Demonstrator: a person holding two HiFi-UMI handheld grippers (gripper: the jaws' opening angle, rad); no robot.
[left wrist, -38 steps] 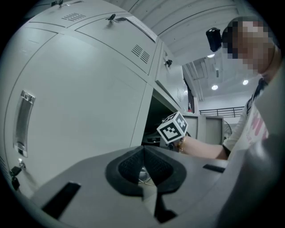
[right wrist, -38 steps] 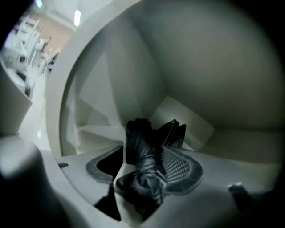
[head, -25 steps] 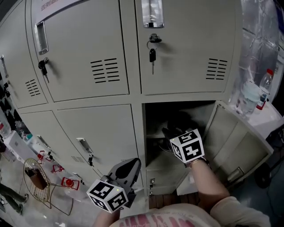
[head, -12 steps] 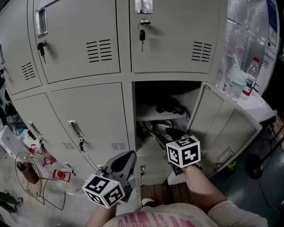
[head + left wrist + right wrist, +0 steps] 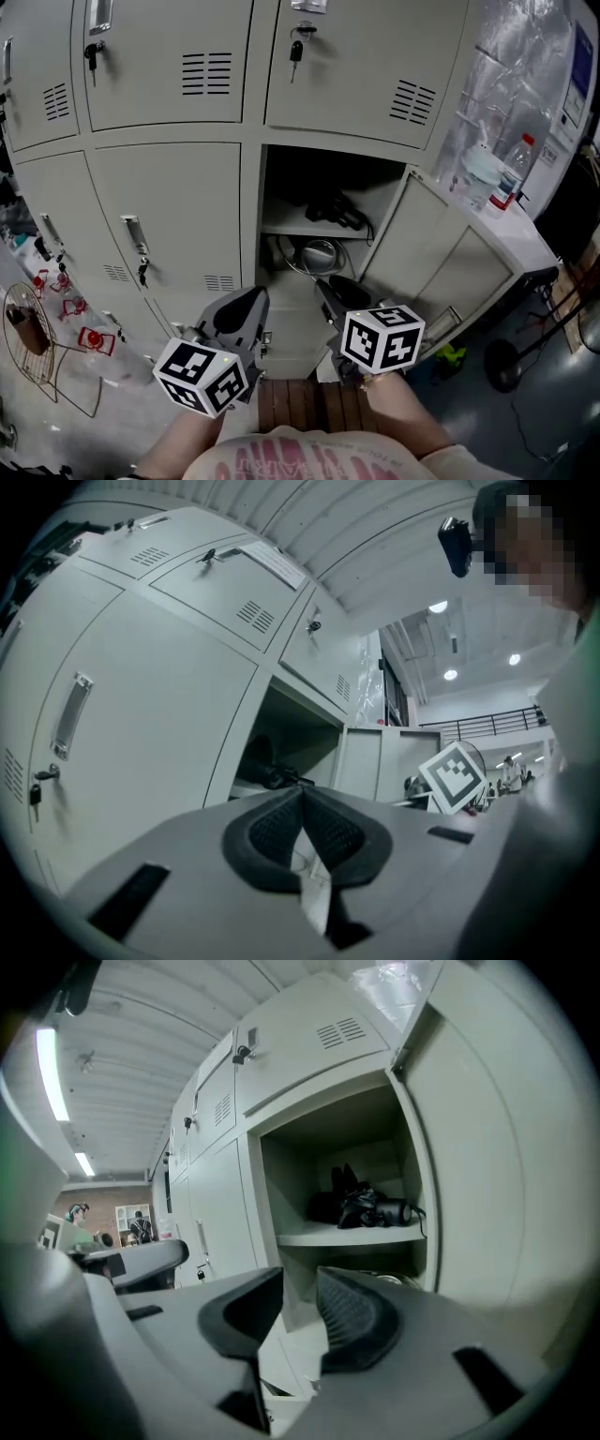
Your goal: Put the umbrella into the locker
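Below one open locker (image 5: 291,228), one umbrella (image 5: 333,208) shelved, left gripper (image 5: 236,314) jaws closed, right gripper (image 5: 328,287) withdrawn from it, jaws closing, empty.

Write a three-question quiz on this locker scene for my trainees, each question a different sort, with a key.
1. True or false: the locker door at the lower right stands open.
2. Where does the black umbrella lie? A) on the shelf behind that door B) on the floor C) on top of the lockers
3. Fill in: the left gripper has its jaws ____, with nothing between them.
Key: 1 true; 2 A; 3 together.
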